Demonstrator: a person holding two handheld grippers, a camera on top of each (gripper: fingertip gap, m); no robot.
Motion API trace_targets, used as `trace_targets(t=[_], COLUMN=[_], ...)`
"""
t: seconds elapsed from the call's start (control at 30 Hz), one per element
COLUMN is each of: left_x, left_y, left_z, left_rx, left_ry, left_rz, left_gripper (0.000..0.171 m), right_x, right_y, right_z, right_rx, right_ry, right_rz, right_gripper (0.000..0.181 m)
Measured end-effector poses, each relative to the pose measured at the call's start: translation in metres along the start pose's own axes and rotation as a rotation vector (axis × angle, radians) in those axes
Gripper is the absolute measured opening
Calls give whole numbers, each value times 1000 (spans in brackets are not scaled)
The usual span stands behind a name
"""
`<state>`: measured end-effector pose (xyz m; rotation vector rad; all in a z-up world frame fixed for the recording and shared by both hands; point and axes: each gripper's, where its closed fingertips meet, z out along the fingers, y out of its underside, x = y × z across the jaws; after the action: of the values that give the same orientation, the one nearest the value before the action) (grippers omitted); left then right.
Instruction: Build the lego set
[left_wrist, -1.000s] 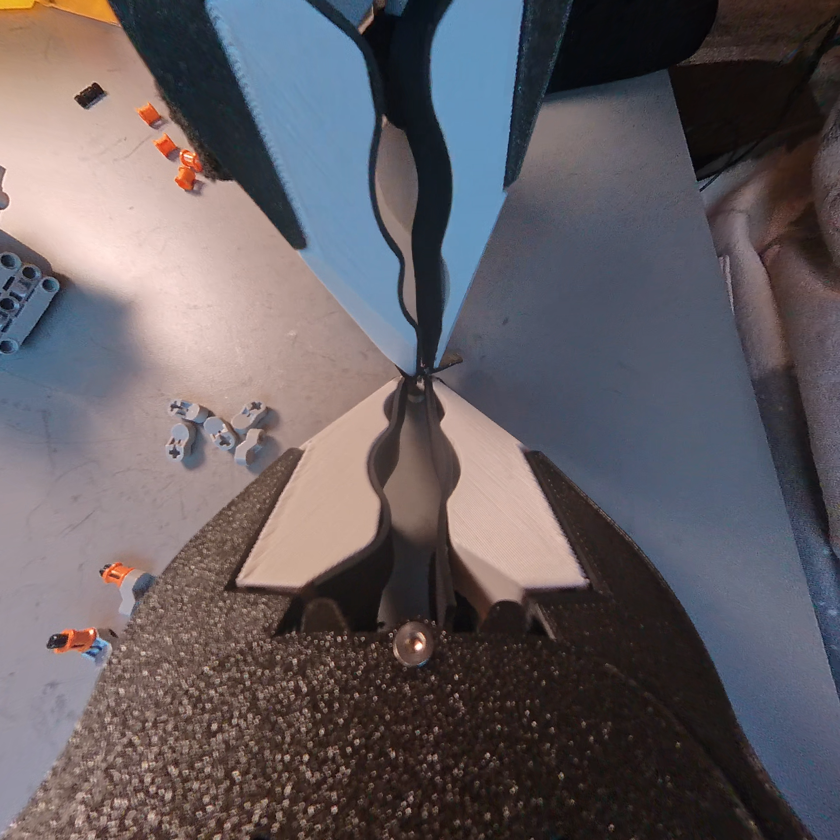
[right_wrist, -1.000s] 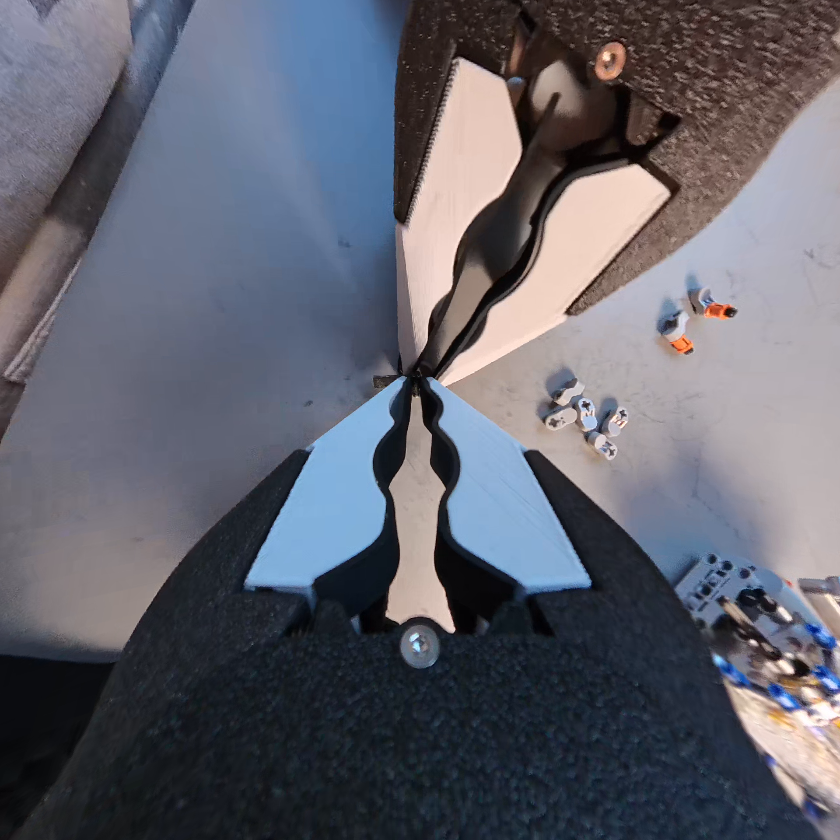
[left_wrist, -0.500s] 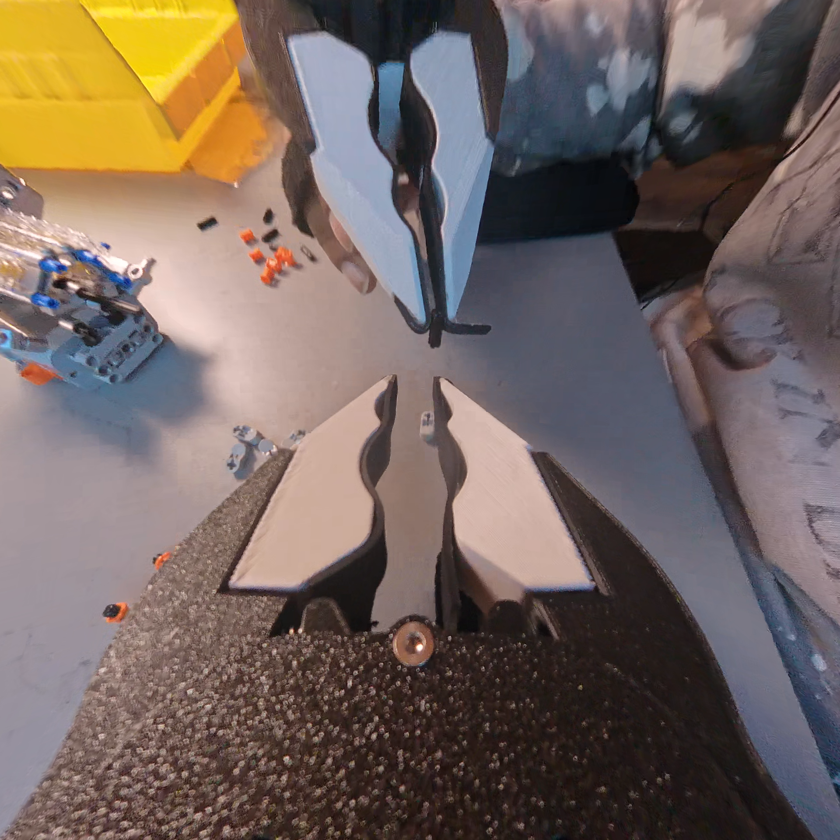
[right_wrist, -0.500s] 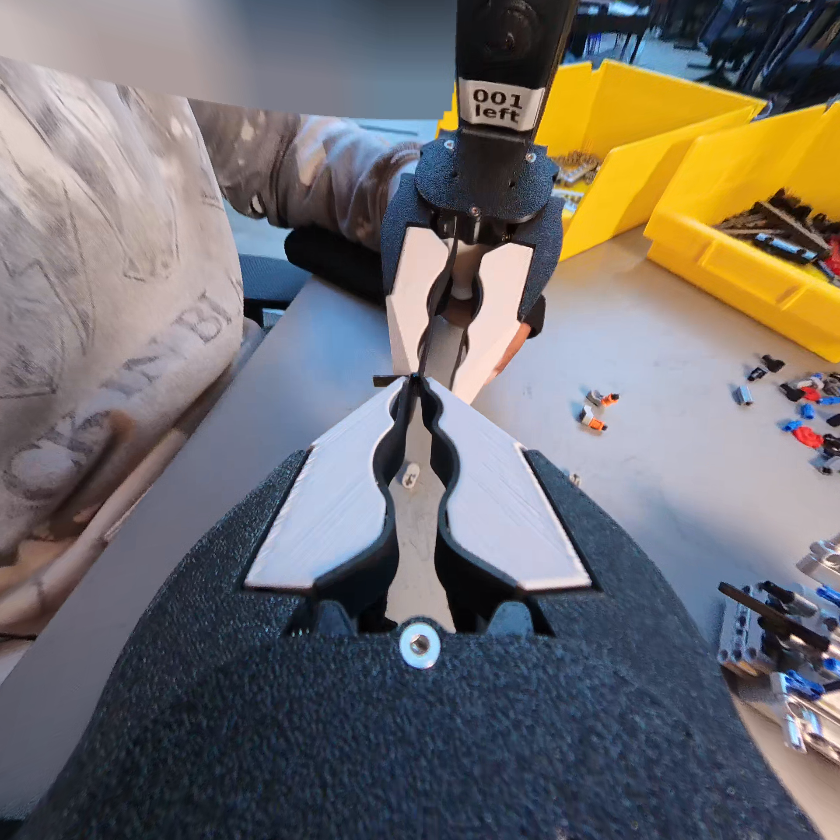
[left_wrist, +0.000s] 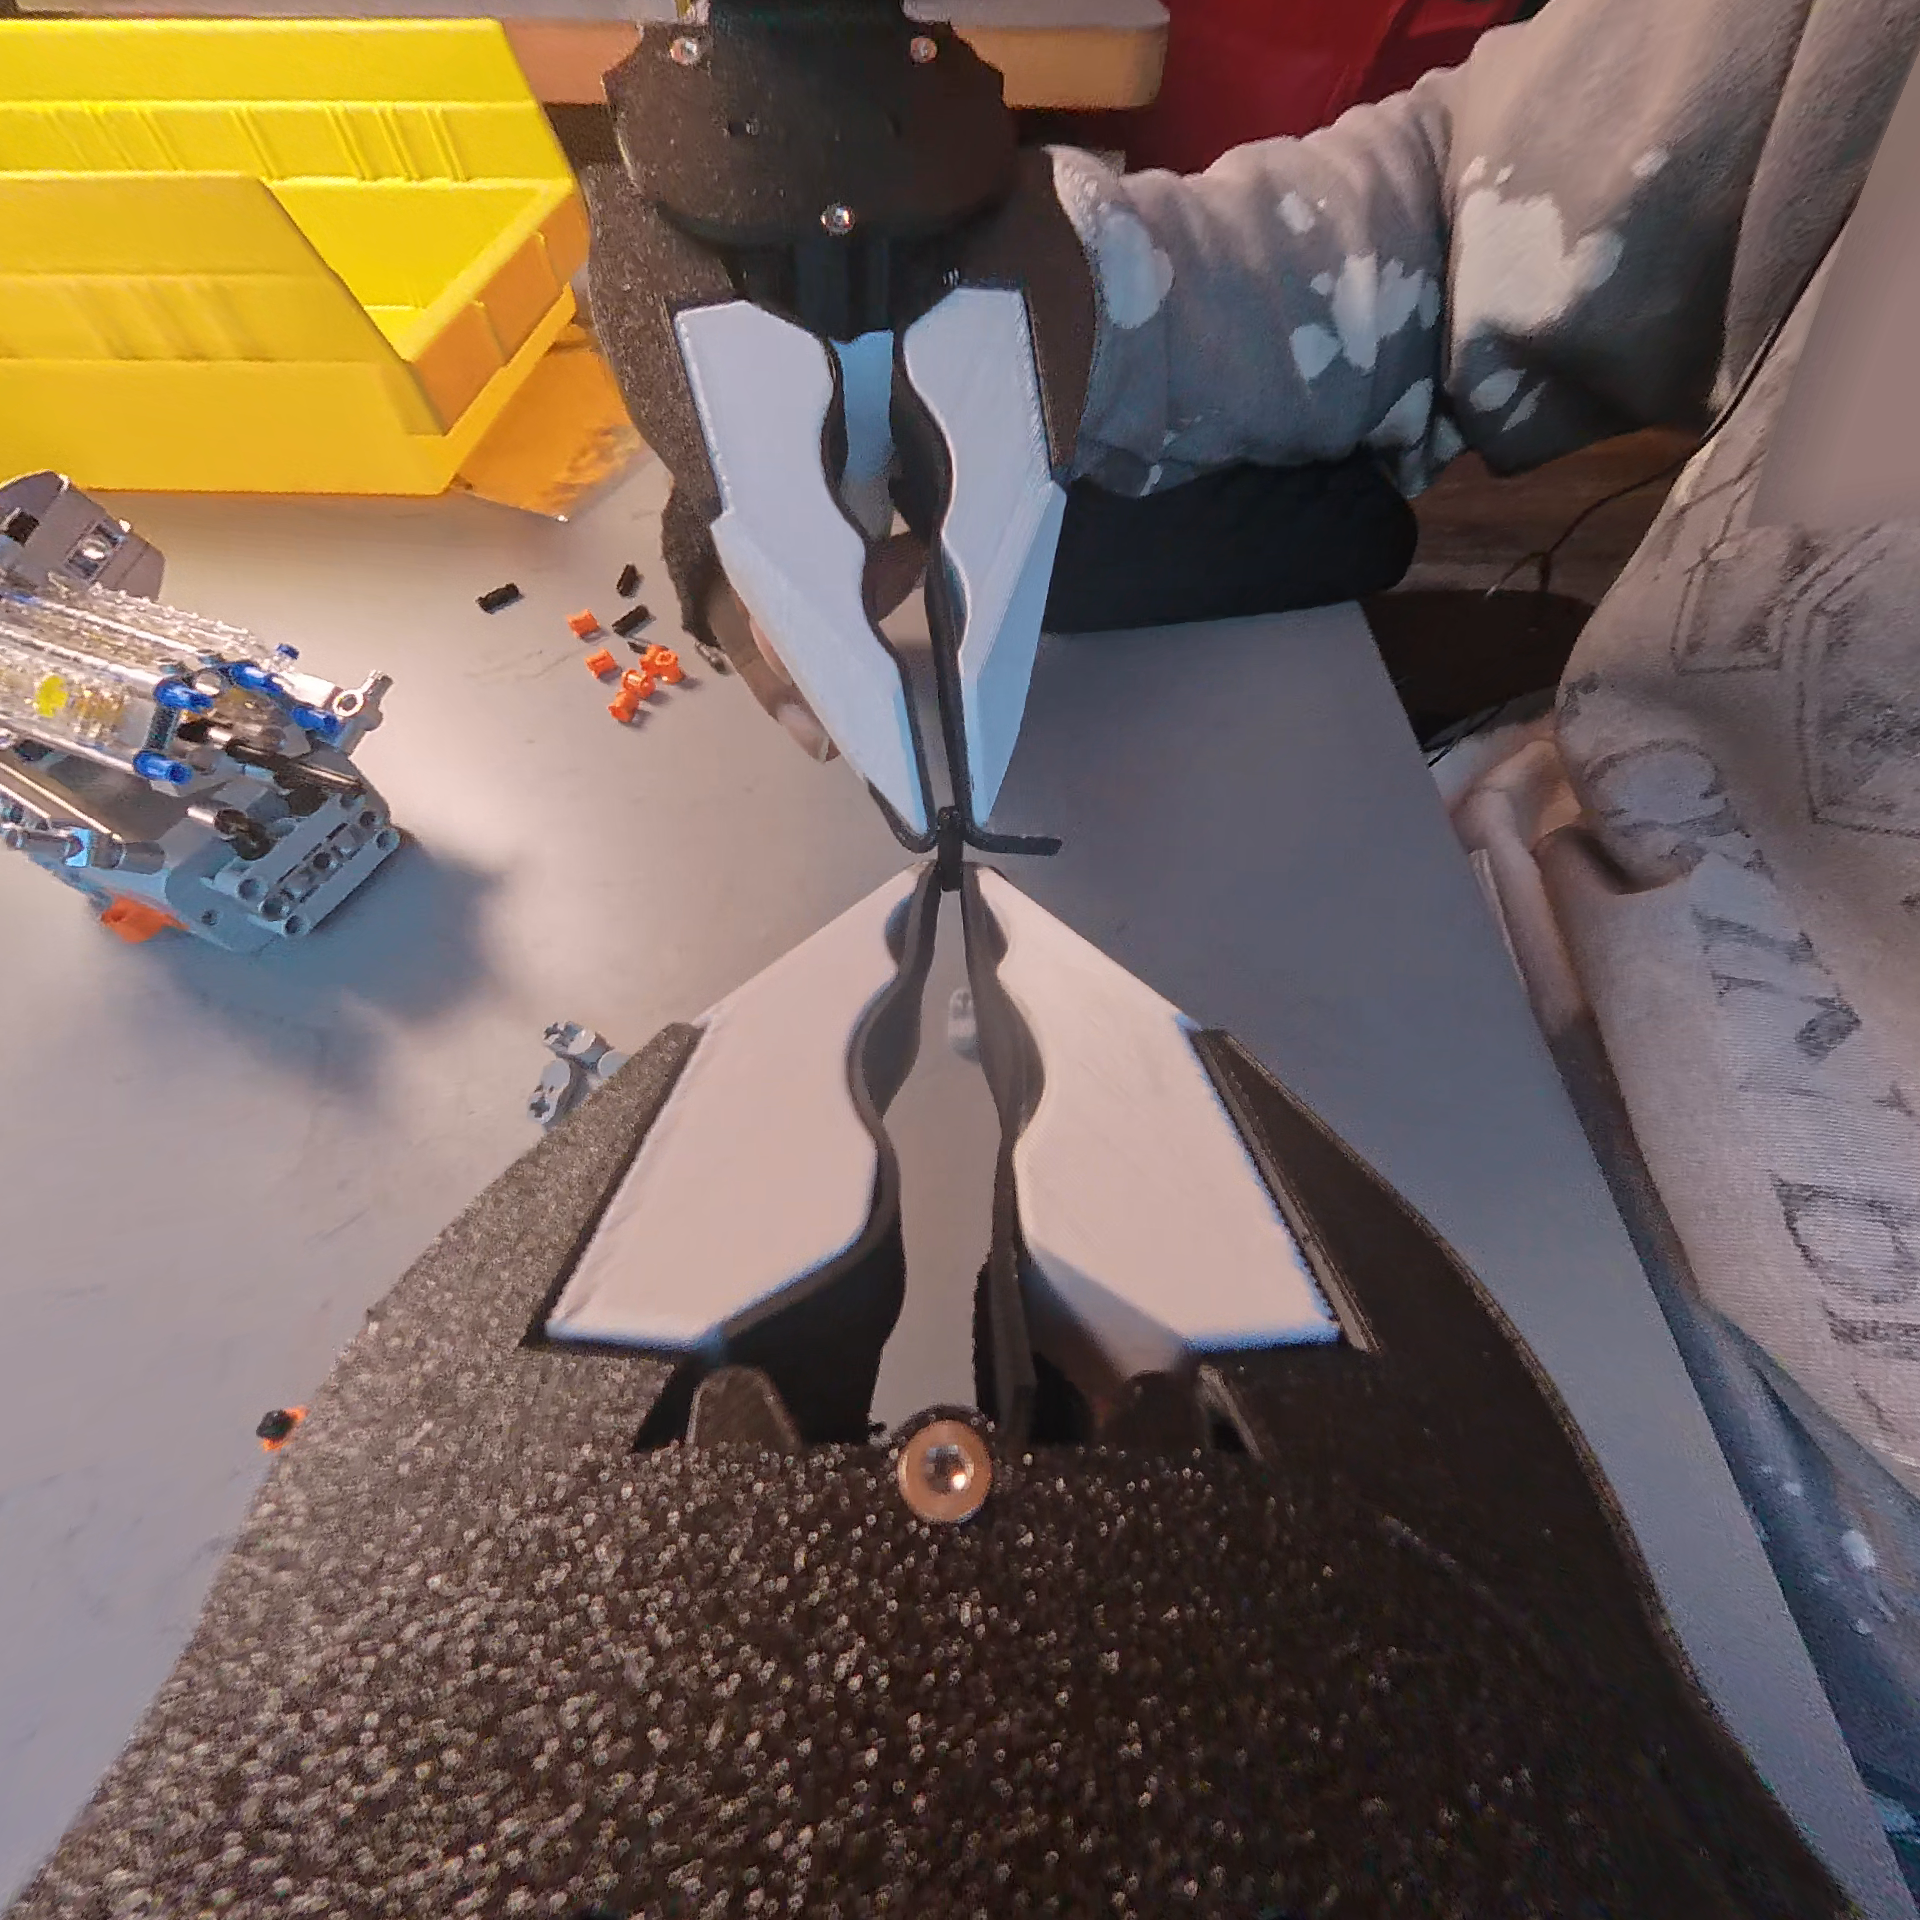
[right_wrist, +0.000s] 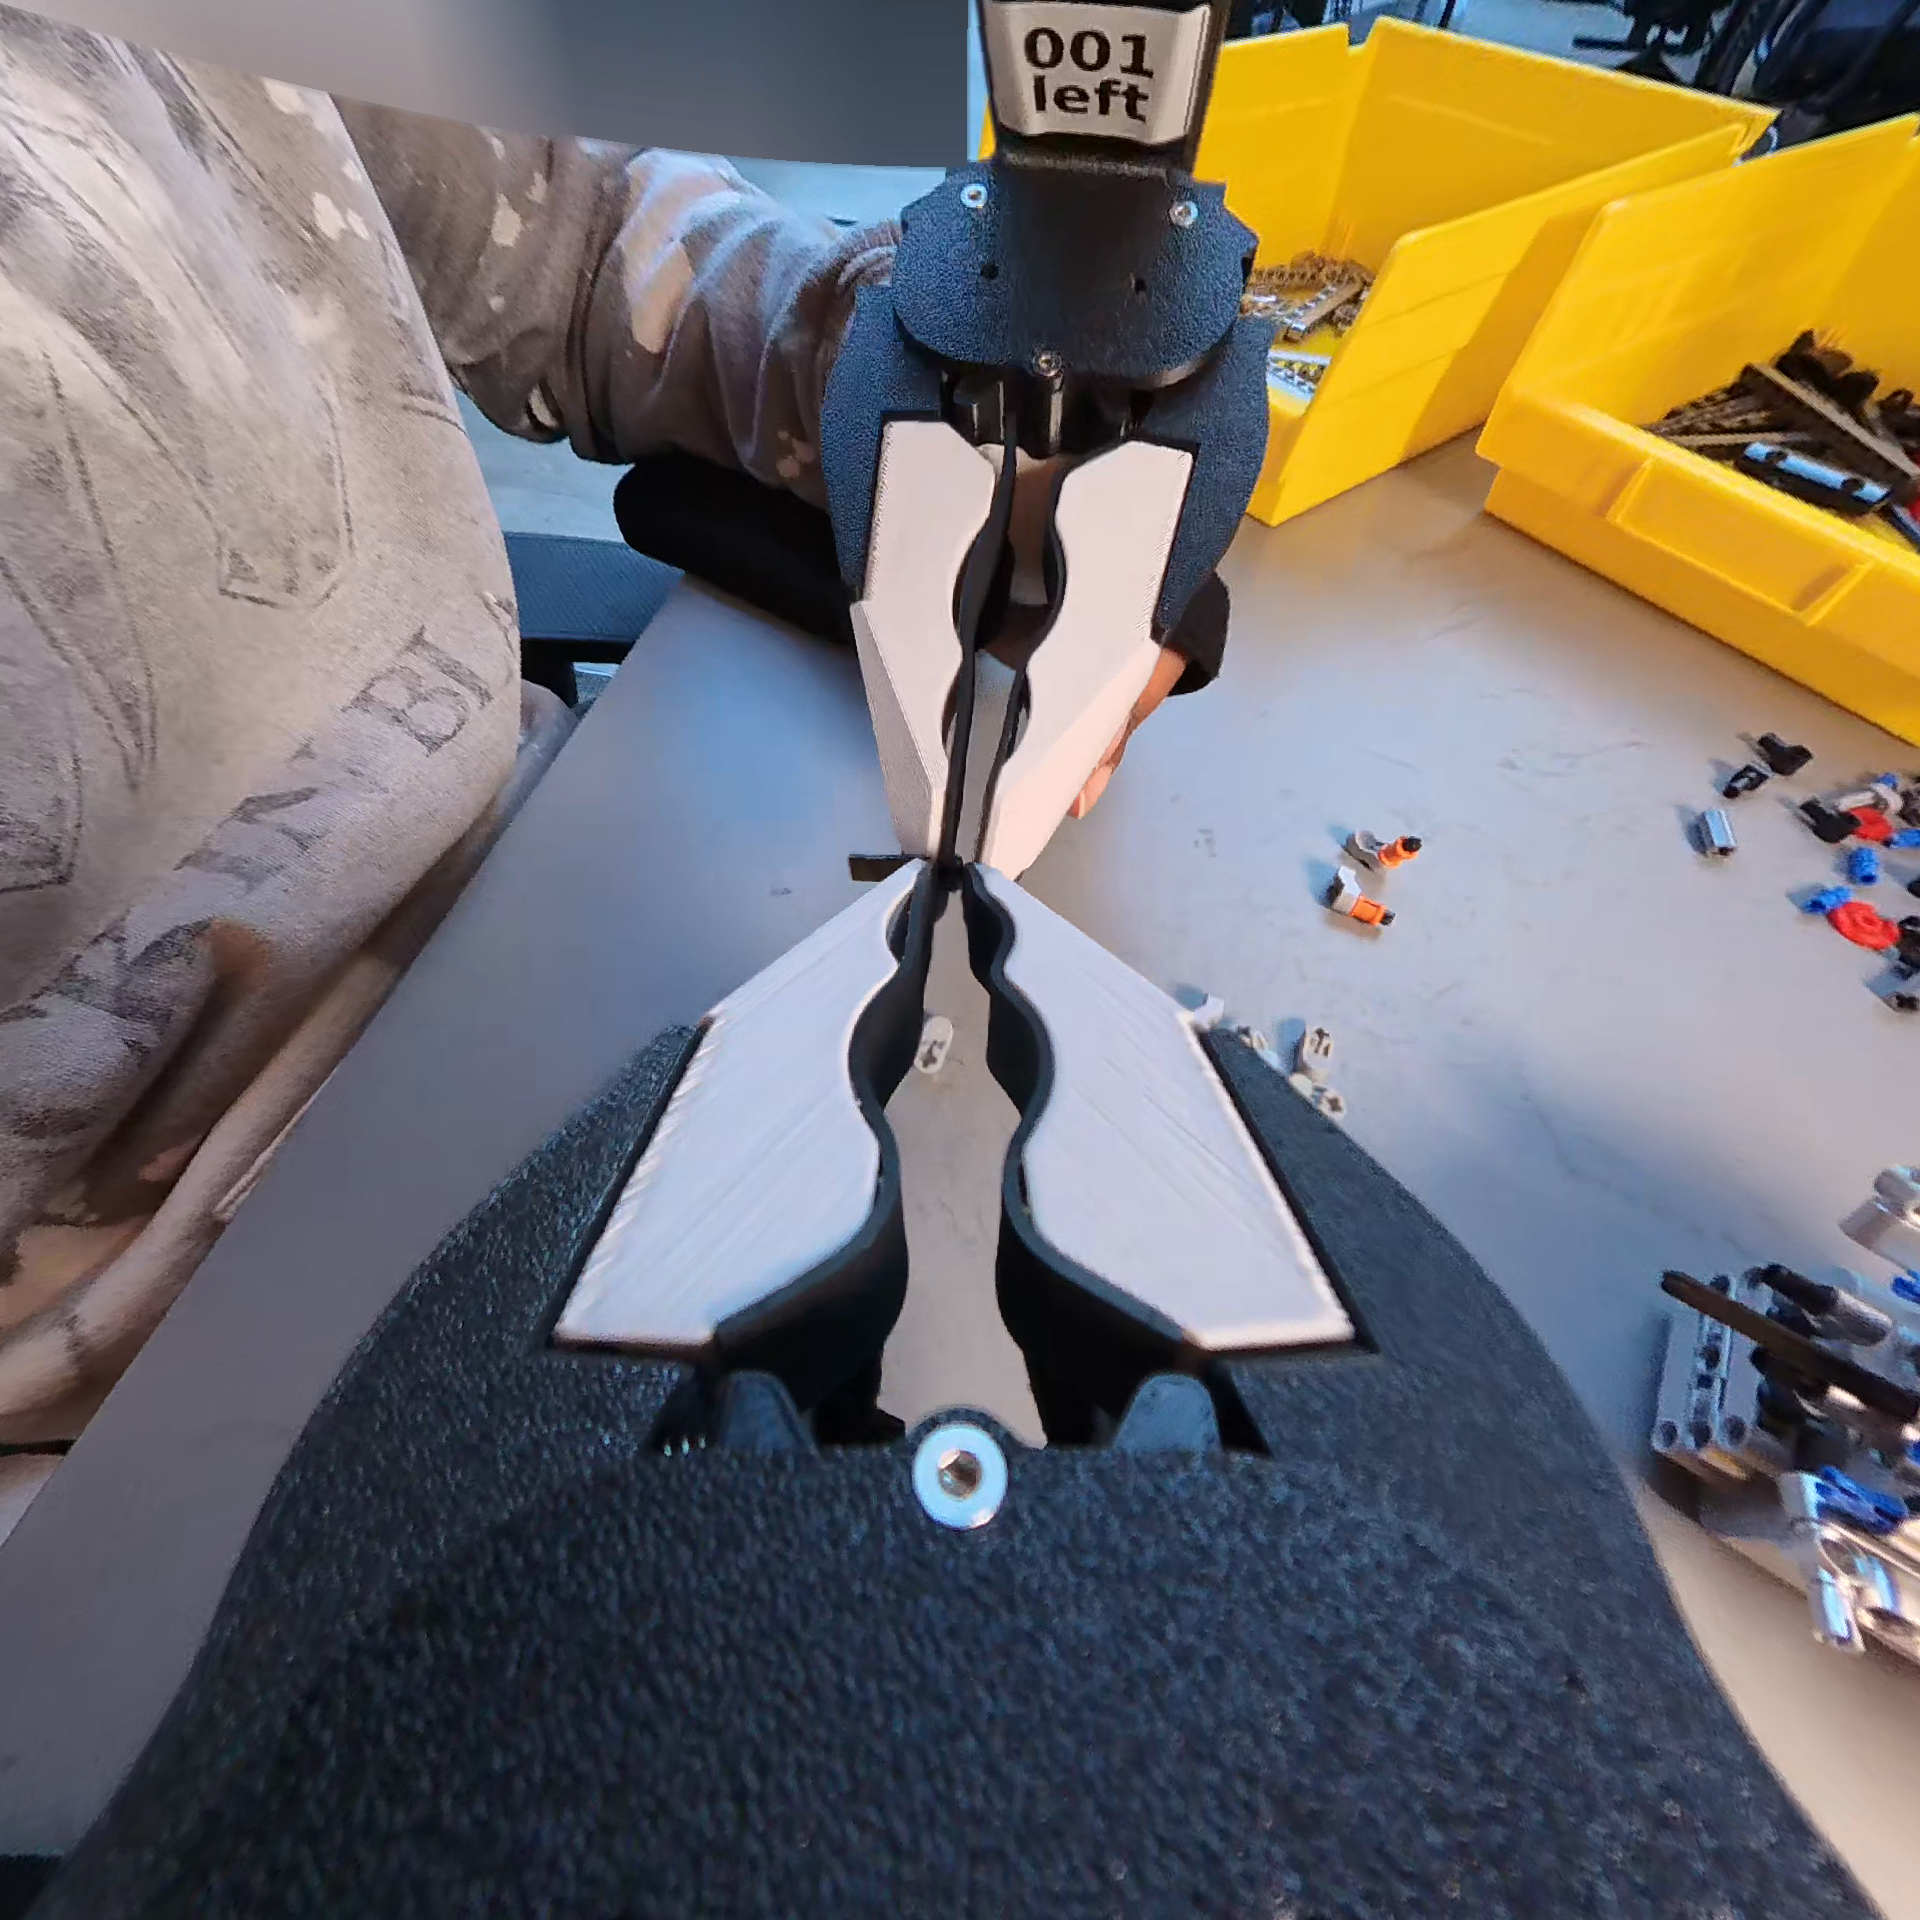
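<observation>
Risk: the thin black axle (left_wrist: 997, 844) sits only at the very tips of both grippers, so a small twist or uneven pull can make it slip out and fall on the grey table (left_wrist: 1226, 935), near its right edge. Left gripper (left_wrist: 951, 878) is almost closed, tips pinching the axle; right gripper (right_wrist: 948, 871) is also nearly closed on it, tip to tip w/ the other. One small grey connector (right_wrist: 933, 1042) lies on the table under the grippers. The grey brick model (left_wrist: 197, 769) and yellow bins (right_wrist: 1714, 343) stand well apart.
</observation>
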<state>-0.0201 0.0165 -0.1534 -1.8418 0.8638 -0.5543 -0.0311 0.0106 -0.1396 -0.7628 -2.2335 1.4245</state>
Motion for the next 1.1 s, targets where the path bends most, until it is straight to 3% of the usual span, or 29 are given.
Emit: trace_targets(t=[0.6, 0.83, 1.1], left_x=[-1, 0, 3], left_y=[19, 36, 48], left_z=[10, 10, 16], left_rx=[-105, -198, -278], left_ry=[-35, -37, -14], left_rz=[-2, 12, 30], left_gripper=[1, 13, 11], right_x=[1, -7, -8], right_y=[23, 46, 58], right_z=[4, 5, 9], right_rx=[-162, -302, -383], right_ry=[43, 12, 10], right_rz=[-50, -105, -149], right_gripper=[3, 3, 3])
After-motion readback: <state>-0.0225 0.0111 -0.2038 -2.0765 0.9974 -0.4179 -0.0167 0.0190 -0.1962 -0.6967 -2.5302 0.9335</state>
